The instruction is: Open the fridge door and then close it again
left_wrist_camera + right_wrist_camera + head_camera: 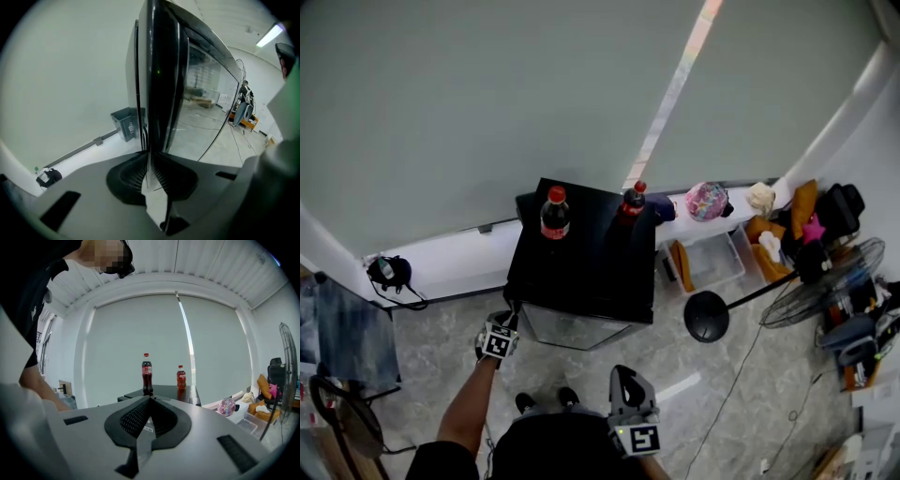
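Right hand-held gripper (625, 377) is nearest, by the body, jaws together and empty. Left hand-held gripper (508, 319) has jaws all but together, tips at the free left edge of the fridge door (164, 84); a real pinch is unclear. Door is black, glossy, glass-like and stiff, likely slick, so take the edge lip and swing gently. Small black boxy fridge (581, 267) stands on the floor by the far wall; cola bottles (554, 214) on top could topple.

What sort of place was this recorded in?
Likely an office or workroom corner: a black mini fridge on a tiled floor before a large roller blind, with a pedestal fan nearby.
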The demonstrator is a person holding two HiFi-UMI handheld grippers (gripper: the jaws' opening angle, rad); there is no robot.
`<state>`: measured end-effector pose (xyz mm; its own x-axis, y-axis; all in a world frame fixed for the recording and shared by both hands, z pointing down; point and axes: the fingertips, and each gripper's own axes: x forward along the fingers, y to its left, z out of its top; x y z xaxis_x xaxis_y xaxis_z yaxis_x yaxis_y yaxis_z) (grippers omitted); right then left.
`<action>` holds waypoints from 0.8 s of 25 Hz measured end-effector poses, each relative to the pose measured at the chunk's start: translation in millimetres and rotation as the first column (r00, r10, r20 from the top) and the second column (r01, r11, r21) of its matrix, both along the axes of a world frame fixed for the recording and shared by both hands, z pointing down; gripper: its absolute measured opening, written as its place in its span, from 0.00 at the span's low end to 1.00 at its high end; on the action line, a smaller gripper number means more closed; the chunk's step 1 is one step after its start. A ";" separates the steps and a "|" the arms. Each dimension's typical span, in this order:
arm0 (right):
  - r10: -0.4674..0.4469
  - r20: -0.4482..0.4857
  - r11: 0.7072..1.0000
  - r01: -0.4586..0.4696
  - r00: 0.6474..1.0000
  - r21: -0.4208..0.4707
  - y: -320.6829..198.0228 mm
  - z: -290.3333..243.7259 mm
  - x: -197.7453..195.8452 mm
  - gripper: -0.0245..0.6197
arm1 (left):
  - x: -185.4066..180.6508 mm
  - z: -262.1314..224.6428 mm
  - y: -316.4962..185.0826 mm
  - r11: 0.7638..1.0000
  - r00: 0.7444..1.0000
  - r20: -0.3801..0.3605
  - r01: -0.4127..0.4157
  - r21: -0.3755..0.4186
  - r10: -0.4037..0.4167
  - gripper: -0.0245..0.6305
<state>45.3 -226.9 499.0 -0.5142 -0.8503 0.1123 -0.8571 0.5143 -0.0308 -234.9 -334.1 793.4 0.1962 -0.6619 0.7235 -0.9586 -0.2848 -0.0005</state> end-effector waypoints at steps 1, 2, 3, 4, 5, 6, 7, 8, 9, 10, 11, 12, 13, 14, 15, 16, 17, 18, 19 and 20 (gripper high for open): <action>-0.003 0.000 1.000 0.003 1.000 0.003 -0.2 -0.5 -0.8 0.05 | -0.2 -2.1 0.5 1.000 1.000 0.005 0.010 0.006 -0.010 0.11; -0.006 0.003 1.000 0.006 1.000 0.005 -0.5 -1.1 -1.7 0.05 | -0.9 -5.1 1.6 1.000 1.000 0.006 0.026 0.014 -0.026 0.10; -0.009 0.008 1.000 0.009 1.000 0.006 -1.0 -1.9 -3.0 0.05 | -2.4 -9.6 3.5 0.999 0.999 0.001 0.048 0.026 -0.048 0.09; -0.013 0.013 1.000 0.013 1.000 0.009 -1.6 -3.1 -4.7 0.05 | -4.4 -16.2 6.2 0.996 0.997 -0.009 0.074 0.042 -0.074 0.09; -0.018 0.018 1.000 0.018 1.000 0.014 -2.0 -4.7 -6.5 0.05 | -6.5 -25.2 10.0 0.993 0.995 -0.023 0.100 0.065 -0.099 0.08; -0.024 0.024 1.000 0.023 0.999 0.021 -2.3 -6.1 -8.6 0.05 | -8.2 -36.8 14.9 0.988 0.992 -0.039 0.121 0.096 -0.118 0.07; -0.029 0.030 0.999 0.029 0.999 0.026 -2.5 -7.1 -10.8 0.05 | -8.8 -50.5 20.9 0.982 0.990 -0.054 0.135 0.135 -0.129 0.05; -0.035 0.035 0.999 0.034 0.999 0.030 -2.6 -7.3 -12.8 0.05 | -8.4 -65.8 28.0 0.973 0.989 -0.069 0.143 0.179 -0.133 0.05; -0.041 0.037 0.999 0.040 0.998 0.032 -2.7 -6.9 -14.8 0.05 | -7.0 -82.1 36.1 0.963 0.988 -0.084 0.148 0.225 -0.132 0.05; -0.048 0.038 0.998 0.047 0.998 0.032 -2.7 -6.2 -16.6 0.05 | -5.2 -99.1 45.2 0.951 0.987 -0.099 0.152 0.271 -0.130 0.05; -0.055 0.038 0.998 0.054 0.998 0.030 -2.6 -5.5 -18.5 0.05 | -3.3 -116.6 55.2 0.936 0.985 -0.113 0.158 0.314 -0.129 0.05; -0.061 0.038 0.998 0.060 0.997 0.030 -2.2 -5.2 -20.3 0.05 | -1.3 -134.0 65.9 0.921 0.983 -0.128 0.167 0.352 -0.129 0.05; -0.067 0.037 0.997 0.066 0.997 0.029 -1.6 -5.0 -21.9 0.05 | 0.7 -151.1 77.1 0.905 0.981 -0.145 0.177 0.387 -0.130 0.05; -0.072 0.036 0.997 0.071 0.997 0.030 -0.6 -4.7 -23.6 0.05 | 2.5 -167.7 88.3 0.889 0.978 -0.163 0.189 0.418 -0.131 0.05; -0.077 0.035 0.997 0.076 0.996 0.030 0.8 -4.2 -25.7 0.05 | 3.5 -183.6 99.3 0.872 0.975 -0.179 0.201 0.447 -0.132 0.05; -0.082 0.033 0.996 0.081 0.996 0.029 2.6 -3.5 -27.9 0.05 | 3.9 -199.1 109.8 0.855 0.972 -0.192 0.212 0.474 -0.134 0.05; -0.086 0.030 0.996 0.085 0.996 0.028 4.2 -3.0 -30.0 0.05 | 4.2 -214.8 119.5 0.837 0.970 -0.201 0.221 0.500 -0.136 0.05; -0.088 0.028 0.996 0.088 0.996 0.027 5.4 -2.9 -31.6 0.05 | 5.2 -231.3 128.2 0.820 0.969 -0.207 0.228 0.525 -0.136 0.05; -0.089 0.027 0.996 0.088 0.996 0.029 6.3 -3.4 -32.5 0.05 | 7.3 -248.0 136.3 0.803 0.968 -0.212 0.231 0.549 -0.133 0.05; -0.088 0.027 0.996 0.087 0.996 0.031 7.1 -4.1 -32.8 0.05 | 10.5 -263.0 144.3 0.788 0.969 -0.213 0.229 0.572 -0.127 0.05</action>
<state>12.5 -219.8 494.9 -0.5896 -0.8045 0.0716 -0.8076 0.5885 -0.0378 -224.5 -189.8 530.4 0.1076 -0.9824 0.1527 -0.9939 -0.1024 0.0411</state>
